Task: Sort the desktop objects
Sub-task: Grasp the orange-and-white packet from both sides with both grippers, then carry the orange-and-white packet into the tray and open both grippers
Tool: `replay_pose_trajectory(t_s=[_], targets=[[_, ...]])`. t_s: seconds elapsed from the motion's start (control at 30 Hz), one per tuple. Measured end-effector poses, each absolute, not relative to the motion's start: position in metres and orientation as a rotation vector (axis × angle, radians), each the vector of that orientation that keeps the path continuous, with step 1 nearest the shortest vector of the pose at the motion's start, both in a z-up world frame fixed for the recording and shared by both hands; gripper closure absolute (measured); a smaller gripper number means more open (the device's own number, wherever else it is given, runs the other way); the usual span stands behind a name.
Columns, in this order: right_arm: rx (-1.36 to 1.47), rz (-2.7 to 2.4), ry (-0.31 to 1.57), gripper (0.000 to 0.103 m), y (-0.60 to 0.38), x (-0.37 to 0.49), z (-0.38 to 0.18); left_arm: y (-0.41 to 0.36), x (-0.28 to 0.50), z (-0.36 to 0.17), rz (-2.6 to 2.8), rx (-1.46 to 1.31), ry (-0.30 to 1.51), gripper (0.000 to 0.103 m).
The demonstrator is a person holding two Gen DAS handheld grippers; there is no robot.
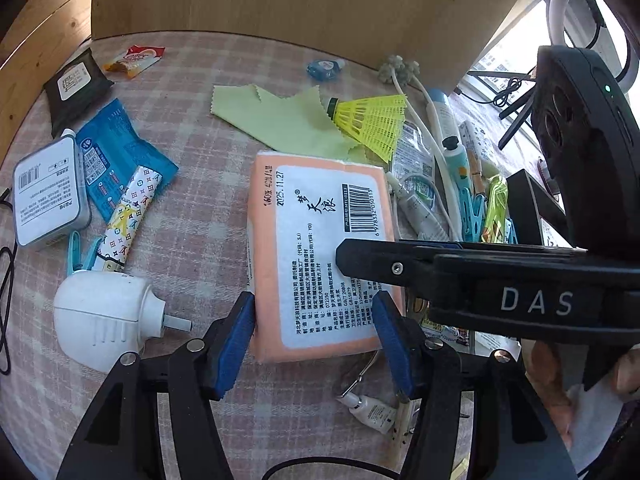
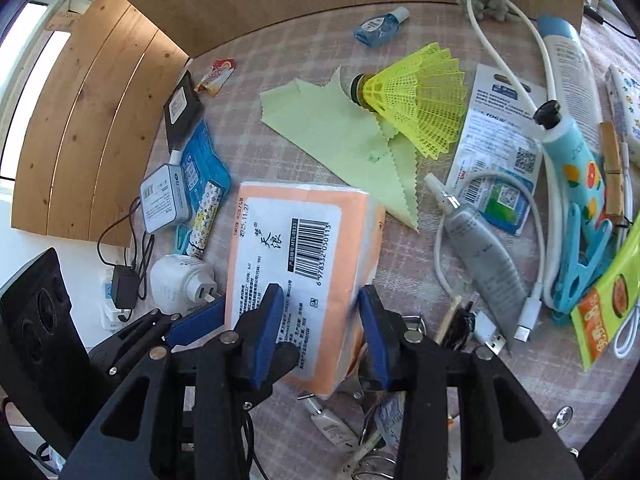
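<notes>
An orange tissue pack (image 1: 320,216) with a white barcode label lies lengthwise in the middle of the checked tablecloth. My left gripper (image 1: 314,340) straddles its near end, one blue pad beside each long edge, with no squeeze showing. My right gripper (image 1: 348,254) reaches in from the right, over the label. In the right wrist view, my right gripper (image 2: 320,324) has one pad on the label face of the tissue pack (image 2: 296,232) and the other against its right side. A finger (image 2: 196,322) of the left gripper shows at the pack's left edge.
A yellow shuttlecock (image 1: 372,124) rests on a green cloth (image 1: 272,116) behind the pack. Left of it are a white plug adapter (image 1: 104,320), a tin (image 1: 48,196) and sachets. Tubes (image 2: 484,256), clothes pegs and cables crowd the right. A wooden board (image 1: 280,0) backs the table.
</notes>
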State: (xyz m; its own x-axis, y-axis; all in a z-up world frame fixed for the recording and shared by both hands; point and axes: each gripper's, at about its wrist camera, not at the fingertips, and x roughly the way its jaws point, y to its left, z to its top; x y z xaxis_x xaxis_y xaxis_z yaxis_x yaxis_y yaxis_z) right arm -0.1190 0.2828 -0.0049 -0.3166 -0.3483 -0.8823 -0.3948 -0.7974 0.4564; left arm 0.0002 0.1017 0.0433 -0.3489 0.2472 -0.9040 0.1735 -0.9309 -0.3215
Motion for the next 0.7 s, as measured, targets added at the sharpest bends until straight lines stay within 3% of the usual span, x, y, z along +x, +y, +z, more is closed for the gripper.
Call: replay_pose_trajectory(t_s=[0.3,0.7], targets=[[-1.711,2.401,0.933,0.064,0.294,-0.111,0.033,0.108,-0.007,0.082,2.502,-1.658,-0.591,0.048],[-1.447,2.421,0.940,0.064,0.359,-0.035,0.096,0.188,-0.035,0.138,2.452,-1.500,-0.422,0.048]])
